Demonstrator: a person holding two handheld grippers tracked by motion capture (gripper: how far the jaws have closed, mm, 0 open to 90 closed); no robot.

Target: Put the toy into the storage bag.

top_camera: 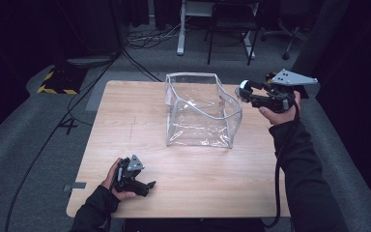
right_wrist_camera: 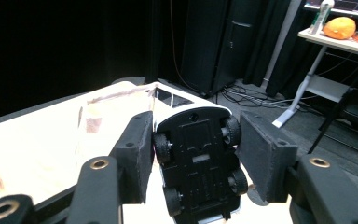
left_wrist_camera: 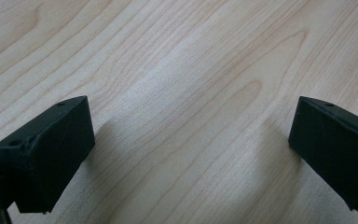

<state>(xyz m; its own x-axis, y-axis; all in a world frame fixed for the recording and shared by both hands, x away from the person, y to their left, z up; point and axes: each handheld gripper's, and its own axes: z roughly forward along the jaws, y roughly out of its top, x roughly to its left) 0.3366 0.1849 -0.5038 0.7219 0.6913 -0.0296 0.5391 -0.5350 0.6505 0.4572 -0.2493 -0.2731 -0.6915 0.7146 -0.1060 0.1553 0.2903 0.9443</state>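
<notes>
A clear plastic bag (top_camera: 200, 113) stands open in the middle of the wooden table (top_camera: 125, 121). My right gripper (top_camera: 249, 94) hovers just beside the bag's upper right rim, shut on a white toy car (top_camera: 244, 85). In the right gripper view the toy car (right_wrist_camera: 198, 154) shows its black underside and wheels, pinched between the jaws of the right gripper (right_wrist_camera: 196, 119), with the bag's rim (right_wrist_camera: 116, 95) just beyond. My left gripper (top_camera: 147, 185) rests near the table's front left, held in a hand. The left gripper (left_wrist_camera: 191, 102) stands open over bare wood (left_wrist_camera: 168, 56), nothing between its jaws.
Cables run across the grey floor behind and left of the table. A yellow-and-black striped piece (top_camera: 58, 82) lies at the far left. Desk legs and a chair (top_camera: 232, 29) stand behind. A side desk carries an orange object (right_wrist_camera: 339, 27).
</notes>
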